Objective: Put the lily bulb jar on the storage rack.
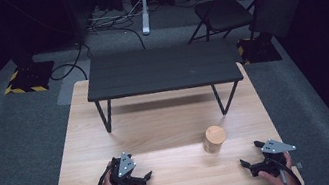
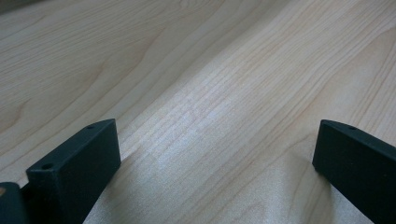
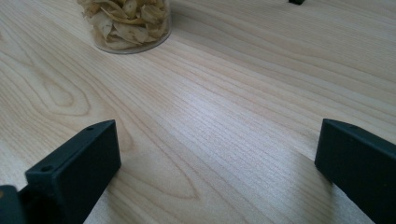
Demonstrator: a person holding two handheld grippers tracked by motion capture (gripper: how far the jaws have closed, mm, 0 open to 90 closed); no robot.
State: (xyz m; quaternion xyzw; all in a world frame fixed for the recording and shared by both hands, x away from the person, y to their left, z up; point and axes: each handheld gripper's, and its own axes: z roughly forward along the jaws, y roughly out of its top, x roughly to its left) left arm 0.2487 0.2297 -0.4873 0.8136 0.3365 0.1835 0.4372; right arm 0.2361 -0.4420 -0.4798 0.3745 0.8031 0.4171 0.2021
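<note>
Wooden table (image 1: 157, 124) carries jar (image 1: 214, 139), black bench (image 1: 162, 69); both grippers' fingers apart.

Open surface, one jar in the way

Bare wood lies between the left claw (image 1: 133, 175) and right claw (image 1: 252, 155), both spread wide. The jar (image 1: 214, 139) stands ahead of the right claw; the black bench (image 1: 163, 70) spans the far surface (image 1: 157, 124), open underneath between its legs.

No readable text, no labels, no brands, no numbers, no signs
</note>
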